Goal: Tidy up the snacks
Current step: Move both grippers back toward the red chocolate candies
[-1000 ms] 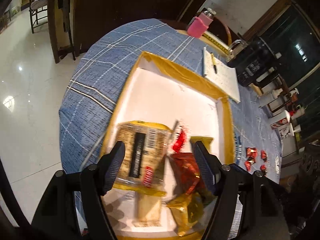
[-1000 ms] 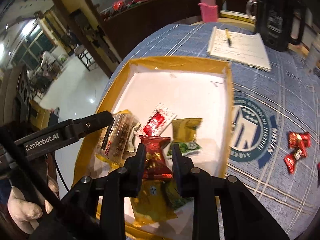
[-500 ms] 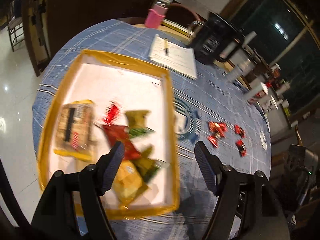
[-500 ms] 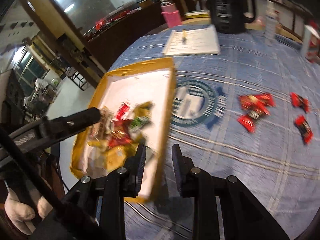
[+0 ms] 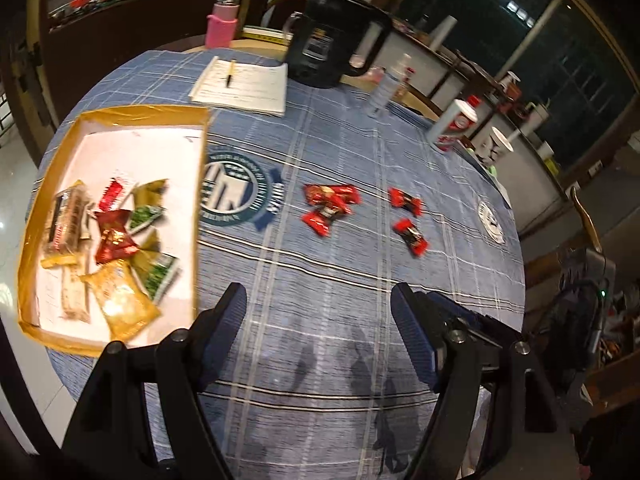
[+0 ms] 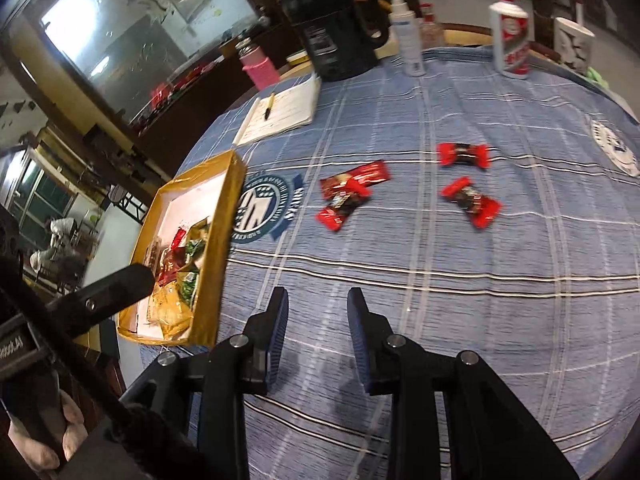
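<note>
- Red candies (image 5: 330, 204) loose on cloth (image 5: 320, 280), frame centre; tray (image 5: 202, 152) with sorted snacks at left.
- Left gripper (image 5: 318, 308) wide apart, empty; right gripper (image 6: 316, 306) parted, empty.
- Step, judged: reaching for next candy.
- Next: descend, straddle one wrapper, close.

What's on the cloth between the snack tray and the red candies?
In both views a round blue-and-white printed emblem lies on the tablecloth between the tray and the nearest red candies; nothing else sits there.
</note>
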`<state>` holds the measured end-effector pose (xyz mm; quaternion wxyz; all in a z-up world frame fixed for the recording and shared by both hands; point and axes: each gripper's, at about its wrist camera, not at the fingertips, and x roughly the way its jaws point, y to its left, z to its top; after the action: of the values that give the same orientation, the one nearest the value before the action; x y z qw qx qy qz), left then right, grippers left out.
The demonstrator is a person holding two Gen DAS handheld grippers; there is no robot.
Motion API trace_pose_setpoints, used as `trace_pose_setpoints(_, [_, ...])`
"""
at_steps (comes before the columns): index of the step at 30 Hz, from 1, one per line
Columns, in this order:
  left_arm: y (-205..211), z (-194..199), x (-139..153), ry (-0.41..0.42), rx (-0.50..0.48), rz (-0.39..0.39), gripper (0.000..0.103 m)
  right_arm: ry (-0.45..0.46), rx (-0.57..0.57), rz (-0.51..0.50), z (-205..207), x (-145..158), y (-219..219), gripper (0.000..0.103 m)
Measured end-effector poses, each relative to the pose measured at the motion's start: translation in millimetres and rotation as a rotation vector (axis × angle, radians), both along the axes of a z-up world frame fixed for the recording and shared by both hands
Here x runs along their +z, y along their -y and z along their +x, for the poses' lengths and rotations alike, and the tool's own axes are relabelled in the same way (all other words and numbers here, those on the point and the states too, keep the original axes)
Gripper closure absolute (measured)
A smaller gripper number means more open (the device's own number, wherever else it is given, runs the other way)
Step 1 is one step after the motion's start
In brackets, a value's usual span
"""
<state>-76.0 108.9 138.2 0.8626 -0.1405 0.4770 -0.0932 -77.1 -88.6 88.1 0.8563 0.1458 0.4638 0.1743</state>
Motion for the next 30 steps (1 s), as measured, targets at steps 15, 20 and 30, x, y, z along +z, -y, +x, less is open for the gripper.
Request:
trace_pose_setpoints(15, [16.9, -13.5, 0.9, 0.006, 0.063, -0.031, 0.027, -0.001, -0.129, -0.001, -5.2, -6.1, 83.0, 0.069])
trace_pose_setpoints(20, [15.8, -10.1, -11.5, -0.026, 0.066, -0.035, 0.027, -0.029, -0.154, -0.008, 8.7, -18.9, 94.6, 0.069])
trace_pose_setpoints(30, [14.9, 0.6, -33.7, -0.065, 0.005, -0.01, 0.027, 0.017, -0.066, -0.215, 95.5, -32.3, 78.5, 0.068])
